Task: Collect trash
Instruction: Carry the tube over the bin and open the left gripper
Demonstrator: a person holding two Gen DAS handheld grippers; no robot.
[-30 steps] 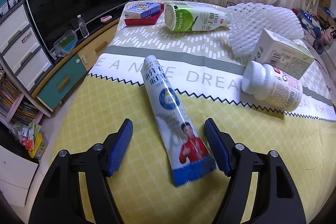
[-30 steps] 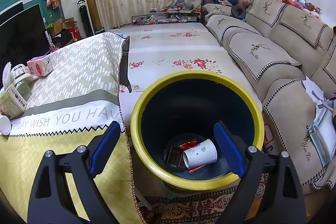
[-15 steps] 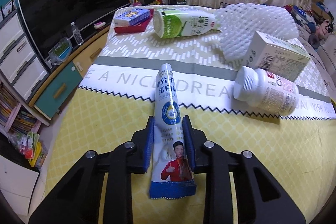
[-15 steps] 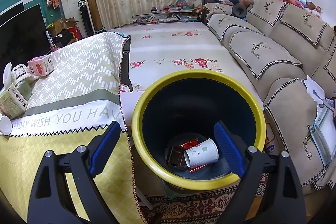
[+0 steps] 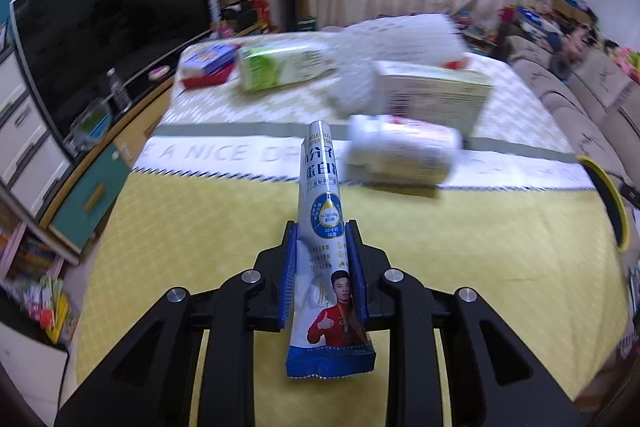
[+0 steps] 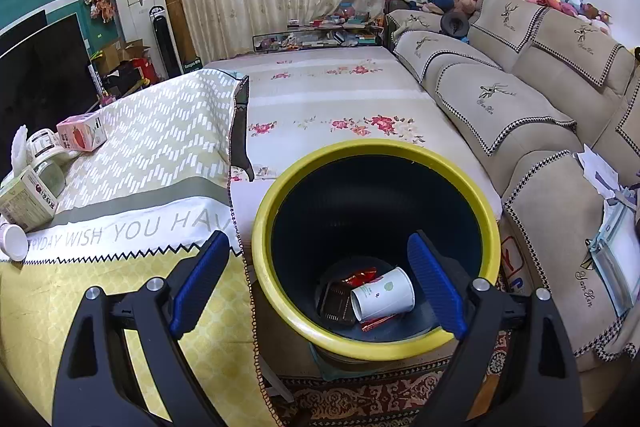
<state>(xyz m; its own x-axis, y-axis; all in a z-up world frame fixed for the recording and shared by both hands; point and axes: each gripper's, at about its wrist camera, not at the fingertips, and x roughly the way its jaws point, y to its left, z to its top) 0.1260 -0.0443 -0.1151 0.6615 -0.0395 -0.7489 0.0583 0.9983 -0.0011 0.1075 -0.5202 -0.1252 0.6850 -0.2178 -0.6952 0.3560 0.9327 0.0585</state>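
The left gripper pinches a long silver-and-blue sachet between its blue pads, which press on the packet's lower half from either side. The sachet's printed tail sticks out below the pads toward the camera, and its narrow top points away, standing clear of the yellow tablecloth. The jaws have just been closing, with the packet between them.

Only the left wrist view shows the trash left on the table, all of it blurred: a white bottle on its side just beyond the sachet's tip, a pale carton behind it, a green-and-white carton farther left, and a blue-and-red box at the far left corner. A sliver of yellow rim shows at the right edge of this view.

The right wrist view shows what that rim belongs to — a dark bin with a yellow lip, standing on the floor against the table's right edge. Inside it lie a white paper cup on its side, a dark tray and red wrappers. The right gripper hangs over the bin's near side with fingers spread wide and nothing between them. A sofa runs along the right, and a small pink carton sits on the table's far left — in this view alone.
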